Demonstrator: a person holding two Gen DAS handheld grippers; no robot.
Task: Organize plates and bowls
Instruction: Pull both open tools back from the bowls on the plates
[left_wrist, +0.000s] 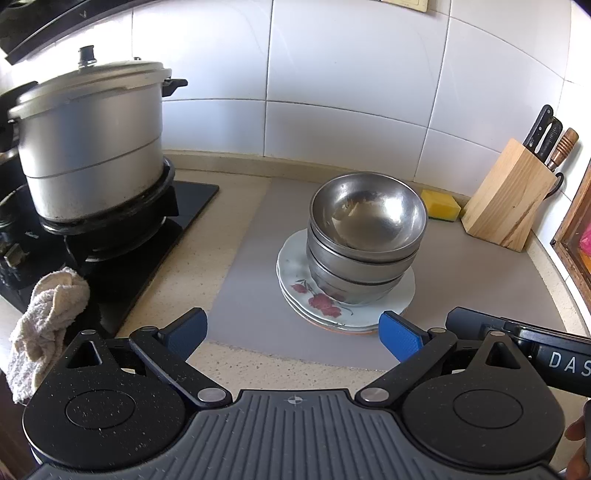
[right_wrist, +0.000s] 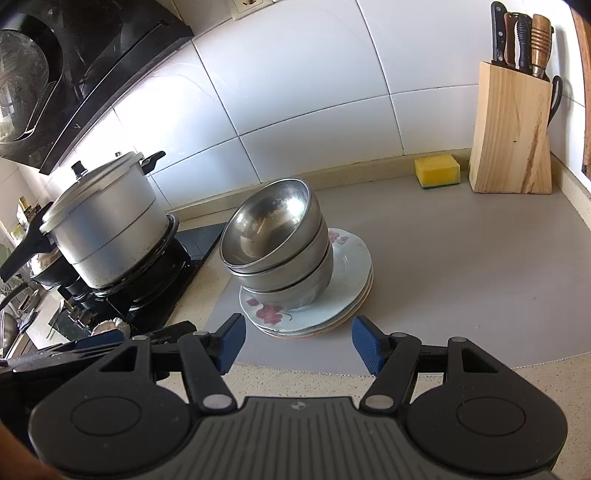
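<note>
Three nested steel bowls (left_wrist: 364, 236) stand on a stack of white flowered plates (left_wrist: 295, 277) on a grey mat (left_wrist: 243, 266). The bowls (right_wrist: 275, 240) and plates (right_wrist: 347, 280) also show in the right wrist view. My left gripper (left_wrist: 293, 338) is open and empty, just in front of the plates. My right gripper (right_wrist: 297, 345) is open and empty, also just in front of the plate stack. Part of the right gripper's body (left_wrist: 517, 339) shows at the right of the left wrist view.
A large lidded aluminium pot (left_wrist: 92, 144) sits on a black gas stove (left_wrist: 147, 236) to the left. A crumpled cloth (left_wrist: 48, 314) lies by the stove. A yellow sponge (right_wrist: 437, 171) and a wooden knife block (right_wrist: 511, 133) stand at the back right by the tiled wall.
</note>
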